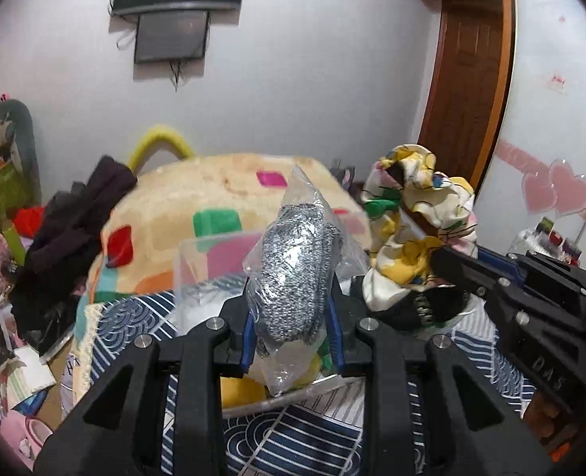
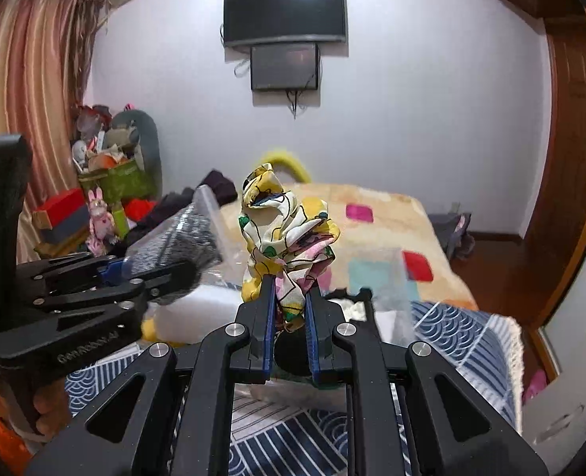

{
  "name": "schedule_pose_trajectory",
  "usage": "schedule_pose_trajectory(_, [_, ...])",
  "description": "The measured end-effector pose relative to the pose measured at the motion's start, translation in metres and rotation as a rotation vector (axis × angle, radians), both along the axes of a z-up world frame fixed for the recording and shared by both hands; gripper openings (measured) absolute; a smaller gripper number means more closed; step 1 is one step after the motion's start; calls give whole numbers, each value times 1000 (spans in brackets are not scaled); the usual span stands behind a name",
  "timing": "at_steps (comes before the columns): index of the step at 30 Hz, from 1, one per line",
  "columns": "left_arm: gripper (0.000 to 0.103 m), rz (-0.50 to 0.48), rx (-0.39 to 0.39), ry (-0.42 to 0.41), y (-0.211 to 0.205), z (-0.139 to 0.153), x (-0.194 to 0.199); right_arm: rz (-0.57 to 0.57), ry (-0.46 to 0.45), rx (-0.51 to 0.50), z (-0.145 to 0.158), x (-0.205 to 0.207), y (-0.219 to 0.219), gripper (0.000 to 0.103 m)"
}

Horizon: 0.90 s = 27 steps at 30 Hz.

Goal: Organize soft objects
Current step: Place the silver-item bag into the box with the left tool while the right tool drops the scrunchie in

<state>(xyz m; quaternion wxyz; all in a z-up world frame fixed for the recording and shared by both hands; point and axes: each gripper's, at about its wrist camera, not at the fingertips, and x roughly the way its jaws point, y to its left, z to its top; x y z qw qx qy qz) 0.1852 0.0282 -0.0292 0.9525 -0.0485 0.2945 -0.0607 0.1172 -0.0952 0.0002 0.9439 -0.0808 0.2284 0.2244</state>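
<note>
My left gripper (image 1: 292, 309) is shut on a grey knitted item in a clear plastic bag (image 1: 293, 273) and holds it above a clear plastic box (image 1: 198, 254). My right gripper (image 2: 289, 297) is shut on a crumpled floral cloth (image 2: 289, 230), yellow, white and pink, held up above another clear container (image 2: 388, 277). The floral cloth (image 1: 416, 214) and right gripper (image 1: 447, 265) also show at the right of the left wrist view. The bagged grey item (image 2: 178, 234) and left gripper (image 2: 162, 277) show at the left of the right wrist view.
A navy wave-pattern cloth (image 2: 463, 333) covers the surface beneath. Behind lies a bed with a colourful checked blanket (image 1: 213, 198) and dark clothes (image 1: 71, 234). Something yellow (image 1: 241, 392) lies in the box below the left gripper. A wooden door (image 2: 562, 158) stands at right, and clutter (image 2: 106, 182) at left.
</note>
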Motion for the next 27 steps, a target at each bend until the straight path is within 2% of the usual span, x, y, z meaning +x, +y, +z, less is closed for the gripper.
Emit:
schedule_pose_trajectory(3, [30,20,24,42,-2,-14,15,-9,53,-20,-17,13,7,12])
schedule_pose_trajectory(6, [32,36,51,36,-4,-17,19,-17,107,-61,-36,23,11,12])
schedule_pose_trajectory(9, [45,29,63,37,-8,-18,18,-19,124,-74,-41,25,9,12])
schedule_pose_trajectory(11, [63,33,68,39,-9,-18,16,-17,132,-64,-38,24,7,15])
schedule_pose_trajectory(19, [65,27,35,14,-3,-11,-5,-12,108,-54,-21,15,-1,33])
schedule_pose_trajectory(27, [66,56,-2,-88,7,14,-52,-4,61,10,-2,-12,-23,36])
